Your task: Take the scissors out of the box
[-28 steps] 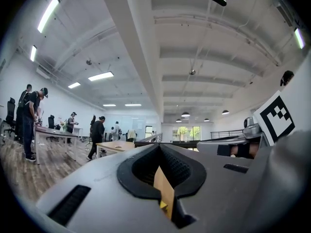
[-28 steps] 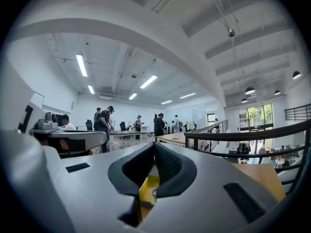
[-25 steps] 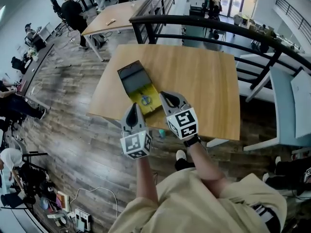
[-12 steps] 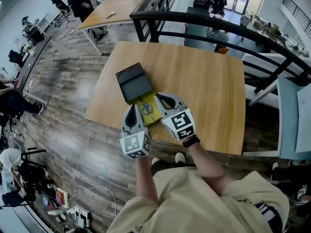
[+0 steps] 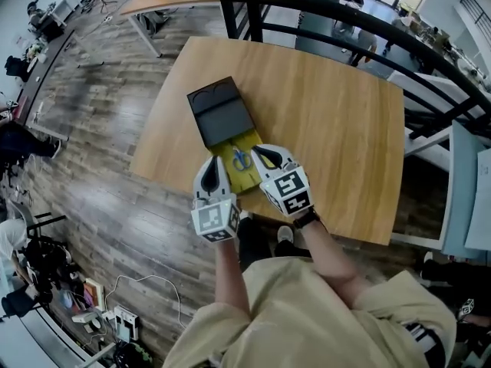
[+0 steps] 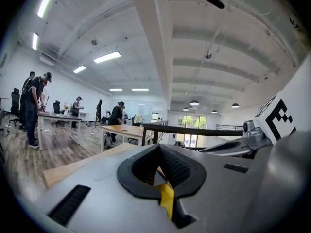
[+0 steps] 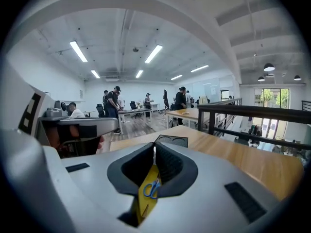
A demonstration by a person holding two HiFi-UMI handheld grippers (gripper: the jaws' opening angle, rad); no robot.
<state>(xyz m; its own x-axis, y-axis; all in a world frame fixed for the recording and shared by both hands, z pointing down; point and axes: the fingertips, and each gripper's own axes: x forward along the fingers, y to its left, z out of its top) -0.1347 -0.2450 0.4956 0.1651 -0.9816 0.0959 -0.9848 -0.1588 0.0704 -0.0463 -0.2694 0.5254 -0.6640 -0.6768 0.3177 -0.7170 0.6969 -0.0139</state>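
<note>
The blue-handled scissors (image 5: 240, 159) lay flat in the yellow tray of the open box (image 5: 244, 177), with its dark lid (image 5: 222, 116) lying open on the far side. The box sat near my edge of the wooden desk (image 5: 330, 121). My left tool (image 5: 214, 165) hung at the tray's left side and my right tool (image 5: 258, 150) at its right (scissors between them), both clenched on nothing, jaws pressed together.
</note>
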